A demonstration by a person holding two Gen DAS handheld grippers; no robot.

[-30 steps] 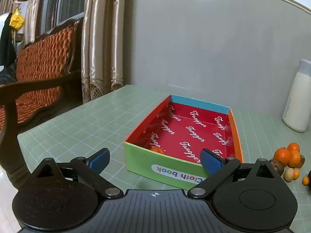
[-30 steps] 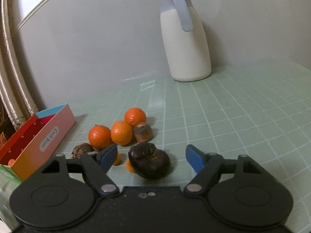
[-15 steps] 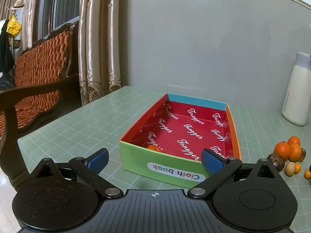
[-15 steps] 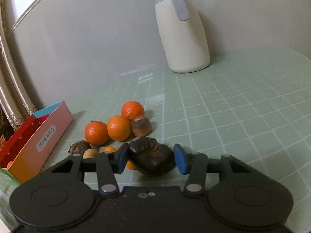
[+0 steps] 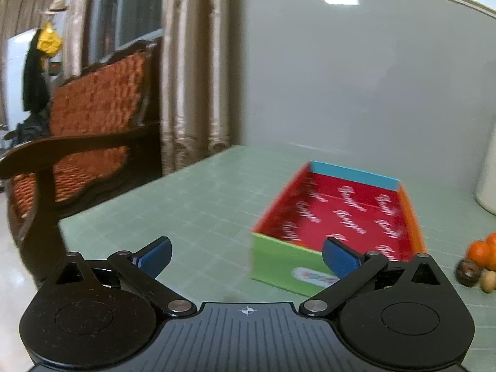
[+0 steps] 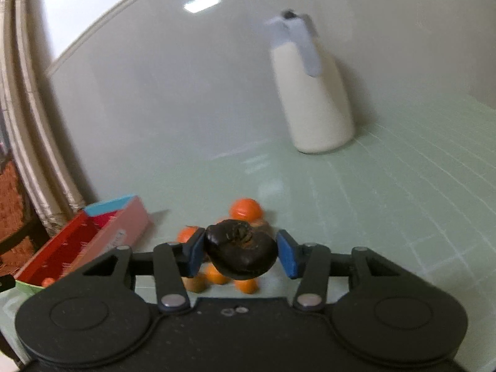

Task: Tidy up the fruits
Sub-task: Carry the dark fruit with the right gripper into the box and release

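Note:
My right gripper (image 6: 241,252) is shut on a dark brown water chestnut (image 6: 241,253) and holds it above the table. Below and behind it lie several oranges (image 6: 246,209) and smaller fruits (image 6: 246,284). The open colourful box (image 6: 93,235) with a red inside stands to the left; a small orange fruit (image 6: 47,282) lies in its near corner. My left gripper (image 5: 246,255) is open and empty, left of and in front of the box (image 5: 285,266). The fruit pile (image 5: 480,254) shows at the right edge of the left wrist view.
A white thermos jug (image 6: 313,99) stands at the back against the grey wall. The table has a green grid cloth (image 6: 403,201). A wooden chair (image 5: 77,142) with orange cushions and curtains stand past the table's left edge.
My right gripper has lifted the water chestnut off the table and tilted up. My left gripper has swung left, so the box sits further right in its view.

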